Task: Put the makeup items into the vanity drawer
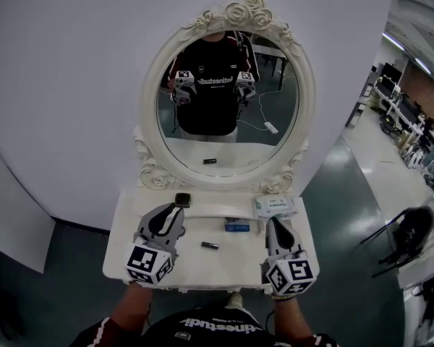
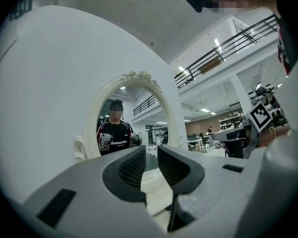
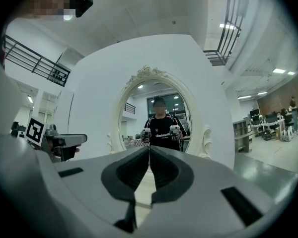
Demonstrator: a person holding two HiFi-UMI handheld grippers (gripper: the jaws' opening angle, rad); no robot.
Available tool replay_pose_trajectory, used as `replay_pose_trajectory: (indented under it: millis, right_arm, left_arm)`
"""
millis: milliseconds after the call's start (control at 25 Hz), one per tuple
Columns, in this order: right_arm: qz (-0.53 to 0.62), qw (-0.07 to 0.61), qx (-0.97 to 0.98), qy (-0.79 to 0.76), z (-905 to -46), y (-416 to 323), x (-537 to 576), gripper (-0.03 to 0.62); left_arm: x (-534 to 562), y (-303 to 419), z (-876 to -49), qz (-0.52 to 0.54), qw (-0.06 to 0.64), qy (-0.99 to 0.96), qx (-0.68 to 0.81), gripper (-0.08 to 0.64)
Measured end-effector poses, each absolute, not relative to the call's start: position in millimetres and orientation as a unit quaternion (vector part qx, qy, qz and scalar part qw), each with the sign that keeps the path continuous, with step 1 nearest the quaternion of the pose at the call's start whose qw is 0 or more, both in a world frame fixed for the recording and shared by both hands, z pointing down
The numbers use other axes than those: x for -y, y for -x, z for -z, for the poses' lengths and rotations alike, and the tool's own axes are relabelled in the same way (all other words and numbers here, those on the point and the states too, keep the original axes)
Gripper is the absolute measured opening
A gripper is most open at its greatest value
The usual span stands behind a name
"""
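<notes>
On the white vanity top [image 1: 202,266] lie a small dark tube [image 1: 210,245], a blue box [image 1: 237,227], a square dark compact [image 1: 182,199] and a white packet [image 1: 276,207]. My left gripper [image 1: 175,212] hovers over the left side of the top, just in front of the compact. Its jaws stand apart with nothing between them [image 2: 151,155]. My right gripper [image 1: 273,224] hangs over the right side, in front of the packet, with its jaws closed tip to tip and empty [image 3: 149,150]. Both point level toward the mirror. The drawer is hidden under the top's front edge.
An oval mirror [image 1: 228,92] in a carved white frame stands at the back of the vanity, against a white wall, and reflects a person and both grippers. Grey floor lies to either side. A dark chair [image 1: 409,230] stands off to the right.
</notes>
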State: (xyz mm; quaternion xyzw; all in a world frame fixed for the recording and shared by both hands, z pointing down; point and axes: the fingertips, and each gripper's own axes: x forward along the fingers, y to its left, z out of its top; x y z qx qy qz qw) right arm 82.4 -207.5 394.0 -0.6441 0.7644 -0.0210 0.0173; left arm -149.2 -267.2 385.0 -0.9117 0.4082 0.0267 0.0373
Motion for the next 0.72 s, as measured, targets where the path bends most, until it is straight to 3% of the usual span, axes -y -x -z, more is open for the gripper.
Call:
replay_pose_trajectory:
  millis: [720]
  right_arm:
    - [0.015,0.01,-0.774,0.632,-391.0,-70.0,199.5,-0.006]
  left_arm:
    - [253.7,156.4,-383.6,-0.047,0.033,0.898,-0.436,0.006]
